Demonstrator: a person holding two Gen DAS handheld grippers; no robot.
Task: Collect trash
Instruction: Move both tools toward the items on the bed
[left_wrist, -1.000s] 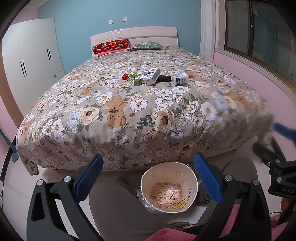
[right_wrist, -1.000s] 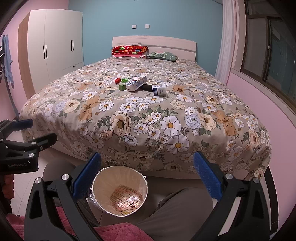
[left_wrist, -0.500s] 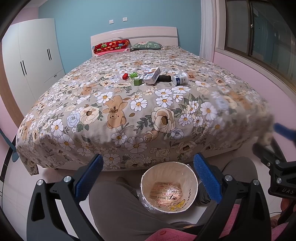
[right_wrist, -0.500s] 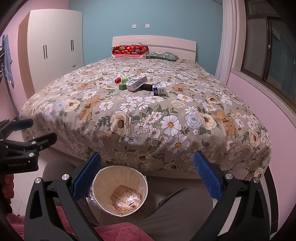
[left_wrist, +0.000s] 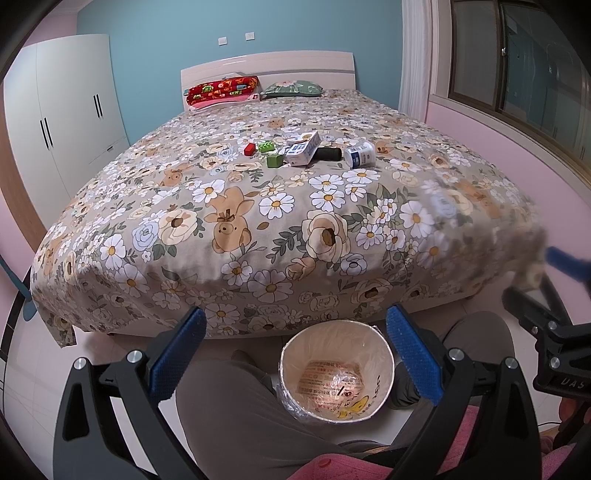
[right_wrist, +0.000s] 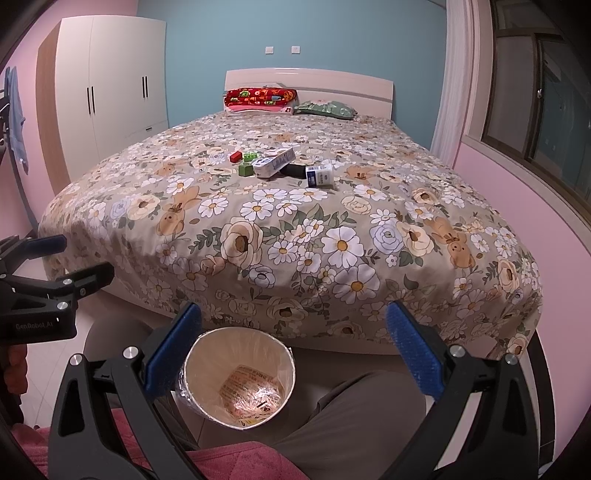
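Left tongs (left_wrist: 293, 347) apart, "GenRobot.AI" on body, right tongs (right_wrist: 293, 347) apart, bin (right_wrist: 192, 369) below

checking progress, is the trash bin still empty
No, the trash bin on the floor already holds a crumpled printed wrapper at its bottom.

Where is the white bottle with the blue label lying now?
In both wrist views the white bottle lies on its side on the bed, at the right end of the small pile, just right of the black cylinder.
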